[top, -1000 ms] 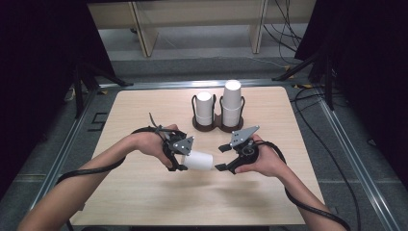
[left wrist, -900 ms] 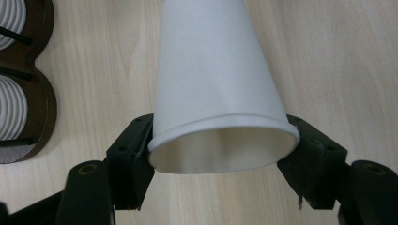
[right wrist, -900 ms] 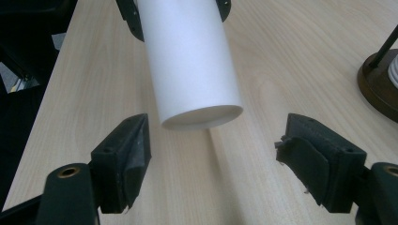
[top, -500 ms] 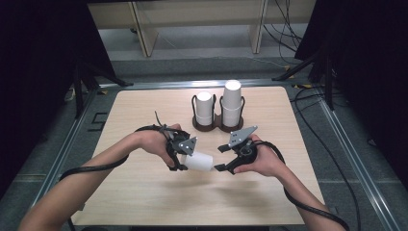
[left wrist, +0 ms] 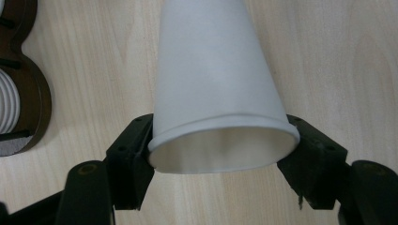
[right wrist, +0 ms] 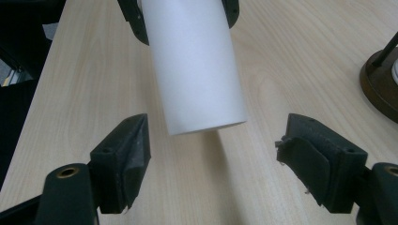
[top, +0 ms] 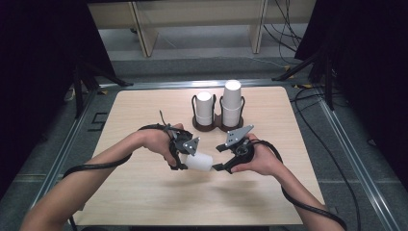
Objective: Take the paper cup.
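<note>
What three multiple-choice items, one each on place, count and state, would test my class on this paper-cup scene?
1. Where is the dark cup holder?
A. far side of the table, middle
B. near left corner
C. on the floor

2. How many stacks of white cups stand in the holder?
A. one
B. two
C. four

3. The right gripper is:
A. shut on the cup
B. open, fingers apart
C. lying on the table

Answers: 1 A, it stands beyond both hands; 2 B, a shorter stack beside a taller stack; 3 B, its fingers flank the end of the paper cup that the left gripper grips.

We seem to be in a lab: a pale wooden tabletop [top: 144, 192] enclosed by black curtains [top: 43, 72], loose cables [top: 288, 19] on grey floor [top: 202, 48], and stand legs [top: 82, 86].
</note>
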Motion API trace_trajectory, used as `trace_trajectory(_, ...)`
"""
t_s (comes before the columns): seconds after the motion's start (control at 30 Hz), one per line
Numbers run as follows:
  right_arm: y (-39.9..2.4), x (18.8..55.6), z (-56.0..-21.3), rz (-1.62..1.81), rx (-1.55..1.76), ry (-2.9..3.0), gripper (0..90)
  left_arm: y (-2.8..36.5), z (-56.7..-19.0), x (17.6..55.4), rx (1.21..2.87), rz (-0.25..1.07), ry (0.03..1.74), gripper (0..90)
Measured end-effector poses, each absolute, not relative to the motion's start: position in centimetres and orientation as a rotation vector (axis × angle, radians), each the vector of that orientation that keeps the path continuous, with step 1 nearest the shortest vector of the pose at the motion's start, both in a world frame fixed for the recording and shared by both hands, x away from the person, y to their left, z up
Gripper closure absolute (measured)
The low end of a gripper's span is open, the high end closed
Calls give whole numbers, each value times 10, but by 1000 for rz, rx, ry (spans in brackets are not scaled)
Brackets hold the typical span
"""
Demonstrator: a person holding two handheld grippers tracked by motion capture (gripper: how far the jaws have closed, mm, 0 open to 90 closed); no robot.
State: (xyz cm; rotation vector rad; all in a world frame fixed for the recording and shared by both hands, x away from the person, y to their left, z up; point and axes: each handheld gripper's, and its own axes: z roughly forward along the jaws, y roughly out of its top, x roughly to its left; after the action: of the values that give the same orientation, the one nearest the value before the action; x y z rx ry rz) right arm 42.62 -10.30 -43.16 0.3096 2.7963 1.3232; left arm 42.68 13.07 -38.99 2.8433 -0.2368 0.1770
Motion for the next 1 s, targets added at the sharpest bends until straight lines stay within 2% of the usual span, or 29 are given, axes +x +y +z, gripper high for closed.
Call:
trace_trajectory(0.23, -97, 427, -429, 1292, 297, 2804, 235, 127, -391, 427, 2847, 168, -202, 314)
trace_trajectory(1.0, -70, 427, -423, 1213, 207, 2834, 232, 119, -389, 428, 2893, 165, -250, 314)
